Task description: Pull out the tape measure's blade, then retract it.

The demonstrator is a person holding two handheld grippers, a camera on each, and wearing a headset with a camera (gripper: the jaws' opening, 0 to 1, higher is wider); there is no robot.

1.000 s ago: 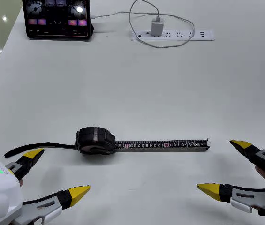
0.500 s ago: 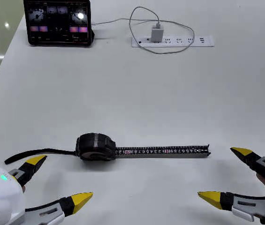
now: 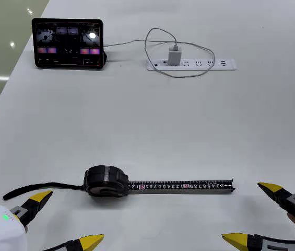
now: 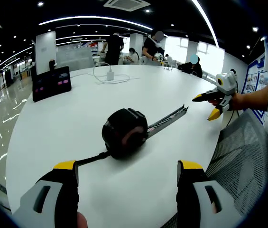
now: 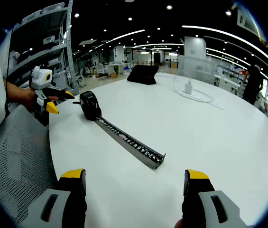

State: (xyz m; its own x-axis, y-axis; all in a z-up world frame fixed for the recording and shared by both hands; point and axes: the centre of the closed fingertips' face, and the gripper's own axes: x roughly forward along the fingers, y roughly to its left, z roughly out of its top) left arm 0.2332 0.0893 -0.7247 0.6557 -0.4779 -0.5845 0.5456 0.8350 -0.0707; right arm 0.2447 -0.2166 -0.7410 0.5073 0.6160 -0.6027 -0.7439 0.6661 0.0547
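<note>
A black tape measure [image 3: 105, 181] lies on the white table [image 3: 152, 120], its blade [image 3: 181, 185] drawn out to the right and its black wrist strap [image 3: 37, 188] trailing left. My left gripper [image 3: 63, 219] hovers open near the strap end, close to the table's front edge, holding nothing. In the left gripper view the tape measure [image 4: 124, 132] sits just ahead of the open left gripper [image 4: 126, 168]. My right gripper [image 3: 251, 214] is open a little past the blade's hook end. In the right gripper view the blade [image 5: 130, 141] ends just ahead of the open right gripper [image 5: 134, 178].
A dark tablet [image 3: 68, 43] stands at the far left of the table. A white power strip [image 3: 191, 65] with a plugged charger and looping cable lies at the far middle. A mesh chair [image 5: 15, 156] is by the table edge. People stand in the background [image 4: 152, 45].
The head camera has tilted, so everything sits lower in the picture. Both grippers have slipped nearer the bottom edge and stay open. The tape measure and its blade have not moved on the table.
</note>
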